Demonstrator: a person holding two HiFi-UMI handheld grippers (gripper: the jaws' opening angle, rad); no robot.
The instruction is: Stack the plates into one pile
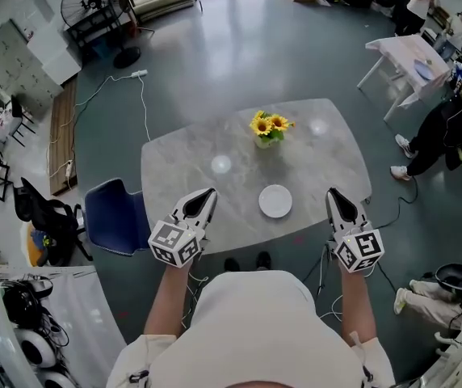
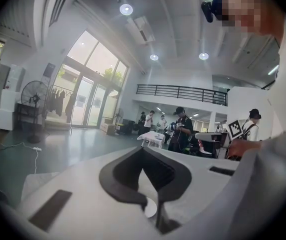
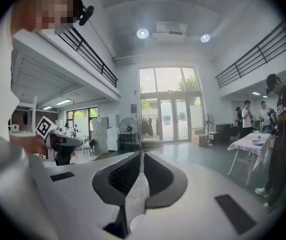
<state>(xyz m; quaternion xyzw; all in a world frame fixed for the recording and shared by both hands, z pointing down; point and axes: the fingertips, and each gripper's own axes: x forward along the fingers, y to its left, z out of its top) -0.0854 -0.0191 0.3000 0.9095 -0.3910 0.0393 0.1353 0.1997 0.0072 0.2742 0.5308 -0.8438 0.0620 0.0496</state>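
One white plate (image 1: 275, 201) is sitting on the grey marbled table (image 1: 191, 168), towards the near edge and roughly midway between the two grippers. From above it is showing as a single round disc, and it is not possible to tell whether more plates are lying under it.

One small vase (image 1: 267, 142) is standing beyond the plate, near the middle of the table and well apart from it. It is holding a small bunch of yellow flowers (image 1: 268, 124) with green leaves.

Two grippers are being held by a person in a white top, one in each hand, above the near edge of the table. The left gripper (image 1: 207, 194) is hovering to the left of the plate and the right gripper (image 1: 333, 193) to its right, neither touching it. Both are pointing away from the person, nearly level. In the left gripper view the two dark jaws are clenched together with nothing between them. In the right gripper view the jaws are also meeting at their tips, pinched together and empty.

One blue chair (image 1: 116, 215) is standing just beside the table's left edge. One white folding table (image 1: 405, 55) is standing well apart at the upper right, with several people nearby. One standing fan (image 1: 90, 2) is at the upper left of the room.
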